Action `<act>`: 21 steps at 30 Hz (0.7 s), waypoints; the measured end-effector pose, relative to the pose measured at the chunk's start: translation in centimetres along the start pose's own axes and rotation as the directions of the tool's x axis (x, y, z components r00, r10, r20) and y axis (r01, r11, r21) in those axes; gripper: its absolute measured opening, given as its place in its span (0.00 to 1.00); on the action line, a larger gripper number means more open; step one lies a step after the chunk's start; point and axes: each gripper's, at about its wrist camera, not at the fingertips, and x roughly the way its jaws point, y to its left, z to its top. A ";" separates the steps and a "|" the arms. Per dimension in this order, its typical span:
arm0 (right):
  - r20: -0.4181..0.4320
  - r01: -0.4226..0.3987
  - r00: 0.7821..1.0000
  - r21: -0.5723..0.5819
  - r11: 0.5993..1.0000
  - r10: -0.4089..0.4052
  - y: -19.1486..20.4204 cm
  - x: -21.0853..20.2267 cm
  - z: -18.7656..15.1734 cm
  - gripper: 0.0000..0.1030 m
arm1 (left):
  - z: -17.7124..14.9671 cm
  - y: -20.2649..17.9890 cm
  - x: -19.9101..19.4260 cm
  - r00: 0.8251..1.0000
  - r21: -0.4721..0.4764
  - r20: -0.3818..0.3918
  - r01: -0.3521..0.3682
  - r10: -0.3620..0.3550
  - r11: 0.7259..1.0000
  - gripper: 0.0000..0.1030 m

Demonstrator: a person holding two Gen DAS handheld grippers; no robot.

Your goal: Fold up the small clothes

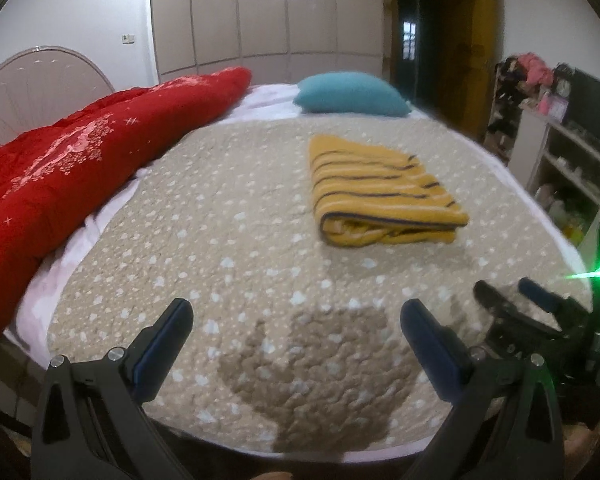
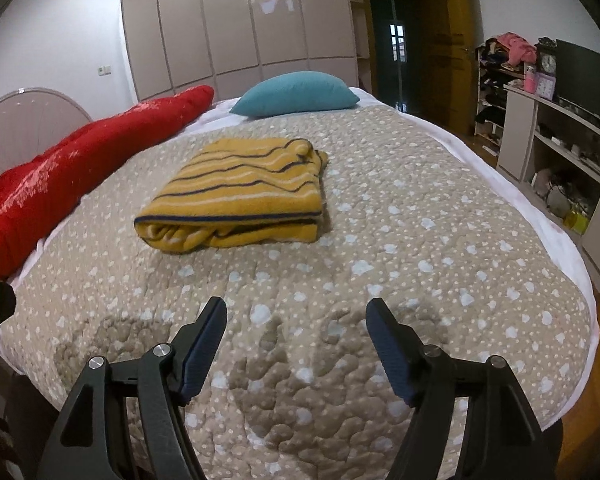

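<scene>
A yellow garment with dark and white stripes [image 1: 380, 192] lies folded into a neat rectangle on the beige spotted bedspread [image 1: 220, 220]; it also shows in the right wrist view [image 2: 240, 196]. My left gripper [image 1: 296, 320] is open and empty, held above the near end of the bed, well short of the garment. My right gripper [image 2: 296, 320] is open and empty too, also above the near end. It shows at the right edge of the left wrist view [image 1: 508, 292]. Neither gripper touches the garment.
A red quilt [image 1: 80, 168] lies along the bed's left side and a teal pillow [image 1: 352, 94] at the far end. Shelves with clutter [image 2: 560, 152] stand right of the bed. Wardrobe doors [image 2: 236, 28] and a dark doorway [image 2: 400, 40] are behind.
</scene>
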 end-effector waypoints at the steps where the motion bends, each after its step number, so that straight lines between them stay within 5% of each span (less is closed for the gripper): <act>1: -0.006 -0.001 1.000 -0.004 1.000 0.001 0.1 0.1 -0.1 0.75 | -0.1 0.1 0.2 1.000 -0.001 -0.008 0.006 -0.006 1.000 1.00; 13: -0.005 0.031 1.000 -0.075 0.997 -0.031 1.4 0.4 -0.9 0.76 | -1.0 0.5 1.5 0.998 -0.024 -0.064 0.004 -0.006 1.000 1.00; 21: -0.035 0.051 0.998 -0.083 0.995 -0.054 1.2 1.3 -1.4 0.77 | -1.7 0.5 3.0 0.993 0.001 -0.085 -0.080 0.080 0.997 1.00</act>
